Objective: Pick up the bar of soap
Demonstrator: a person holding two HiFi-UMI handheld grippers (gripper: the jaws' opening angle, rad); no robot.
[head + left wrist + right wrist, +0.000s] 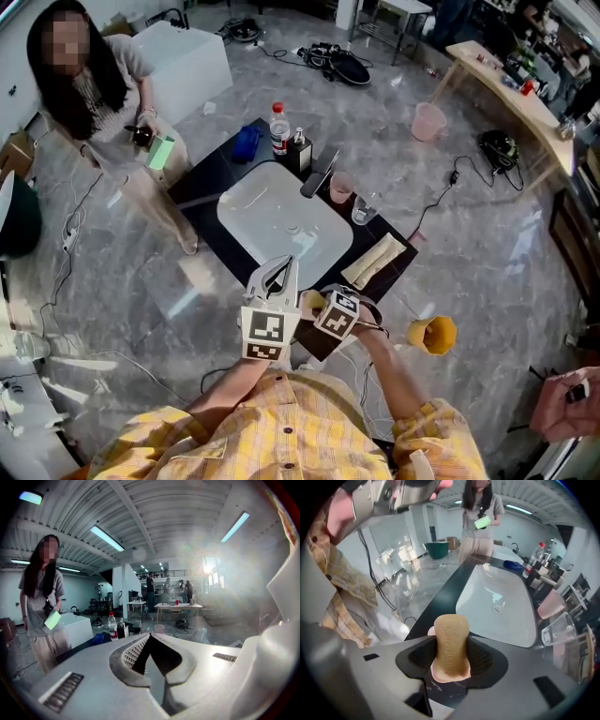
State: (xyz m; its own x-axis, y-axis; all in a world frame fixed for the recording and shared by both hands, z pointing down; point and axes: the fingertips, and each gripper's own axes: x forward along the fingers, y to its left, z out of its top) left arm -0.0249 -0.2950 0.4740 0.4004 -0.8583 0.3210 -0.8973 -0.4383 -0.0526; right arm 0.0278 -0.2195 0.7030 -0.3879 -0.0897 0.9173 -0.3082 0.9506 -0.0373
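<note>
A tan bar of soap [451,641] stands on end between the pads of my right gripper [451,660], which is shut on it. A pink soap dish [440,676] shows just under the bar. In the head view the soap [310,301] is a small tan patch at the tip of the right gripper [317,304], over the near corner of the black counter [211,178]. My left gripper [281,269] hovers beside it over the white sink's near rim; its fingertips [149,636] meet and hold nothing.
The white sink [236,202] fills the counter's middle. Behind and right of it stand a water bottle [279,129], a pink cup [341,187], a clear glass [364,208] and a folded cloth [375,260]. A person [94,89] stands at the far left.
</note>
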